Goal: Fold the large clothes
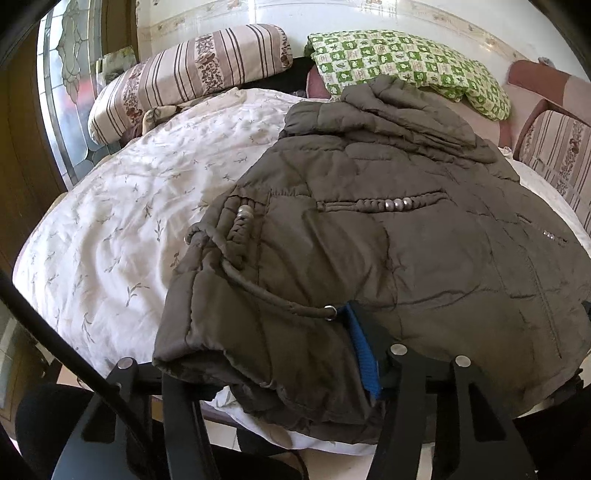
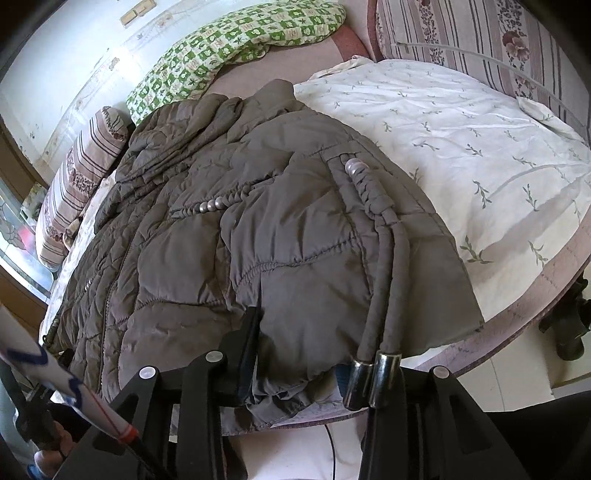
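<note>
A brown-grey quilted jacket (image 1: 388, 240) (image 2: 221, 240) lies spread on the bed's white leaf-print cover (image 1: 129, 221) (image 2: 461, 147), hood toward the pillows. My left gripper (image 1: 266, 354) is at its near left hem. Bunched fabric fills the gap, the blue pad (image 1: 364, 354) presses on it, and the other finger is hidden under the cloth. My right gripper (image 2: 301, 343) holds the near hem further right, with its black left finger (image 2: 253, 332) sunk into the padding. Two metal-tipped drawcord ends (image 2: 373, 376) hang over its right finger.
A striped bolster (image 1: 184, 74) (image 2: 81, 177) and a green checked pillow (image 1: 399, 62) (image 2: 229, 48) lie at the head. A striped backrest (image 2: 461, 33) borders the far side. The bed's rounded edge (image 2: 535, 295) is close by. A white rod (image 2: 55, 376) crosses the lower left.
</note>
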A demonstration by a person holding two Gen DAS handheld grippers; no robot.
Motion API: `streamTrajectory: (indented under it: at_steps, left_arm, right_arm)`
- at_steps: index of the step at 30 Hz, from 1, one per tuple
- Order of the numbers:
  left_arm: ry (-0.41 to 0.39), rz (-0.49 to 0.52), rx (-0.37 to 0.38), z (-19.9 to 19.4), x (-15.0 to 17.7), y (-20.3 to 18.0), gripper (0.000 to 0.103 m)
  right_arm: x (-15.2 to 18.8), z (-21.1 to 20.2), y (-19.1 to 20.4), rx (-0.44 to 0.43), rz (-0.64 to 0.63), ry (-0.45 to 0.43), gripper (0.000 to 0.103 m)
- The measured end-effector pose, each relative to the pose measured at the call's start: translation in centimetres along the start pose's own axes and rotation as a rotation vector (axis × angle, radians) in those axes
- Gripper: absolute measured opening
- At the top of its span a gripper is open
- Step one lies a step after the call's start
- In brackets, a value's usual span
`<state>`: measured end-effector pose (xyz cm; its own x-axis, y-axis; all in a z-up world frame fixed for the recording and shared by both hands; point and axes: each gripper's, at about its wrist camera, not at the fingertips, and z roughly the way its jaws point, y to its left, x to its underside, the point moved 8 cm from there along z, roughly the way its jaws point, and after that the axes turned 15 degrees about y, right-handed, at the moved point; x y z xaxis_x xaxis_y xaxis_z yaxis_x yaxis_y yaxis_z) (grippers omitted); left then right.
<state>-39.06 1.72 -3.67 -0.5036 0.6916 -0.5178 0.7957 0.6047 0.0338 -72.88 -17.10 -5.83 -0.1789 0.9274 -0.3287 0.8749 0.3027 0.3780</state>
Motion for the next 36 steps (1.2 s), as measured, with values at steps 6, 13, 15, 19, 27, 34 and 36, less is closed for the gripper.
streamTrajectory:
  at_steps: [6, 13, 15, 19, 27, 34, 36]
  left_arm:
    - [-0.007, 0.035, -0.076, 0.24, 0.08, -0.76, 0.055]
    - [0.002, 0.035, -0.097, 0.4, 0.1, -0.7, 0.059]
    - [0.002, 0.038, -0.102, 0.4, 0.07, -0.73, 0.059]
    - [0.004, 0.039, -0.104, 0.42, 0.07, -0.74, 0.06]
    - [0.008, 0.036, -0.114, 0.63, 0.08, -0.53, 0.064]
    - [0.014, 0.019, -0.109, 0.74, 0.15, -0.36, 0.069]
    - [0.014, 0.021, -0.111, 0.72, 0.21, -0.37, 0.069]
  right_arm:
    - [-0.07, 0.09, 0.07, 0.022, -0.009, 0.008, 0.039]
    - [-0.11, 0.15, 0.32, 0.048, -0.029, 0.012, 0.04]
    - [-0.12, 0.15, 0.33, 0.051, -0.031, 0.014, 0.04]
    - [-0.12, 0.28, 0.36, 0.058, -0.035, 0.016, 0.042]
    - [-0.12, 0.38, 0.56, 0.071, -0.04, 0.016, 0.043]
    - [-0.11, 0.41, 0.58, 0.074, -0.042, 0.013, 0.043]
    - [-0.11, 0.42, 0.57, 0.074, -0.043, 0.014, 0.043]
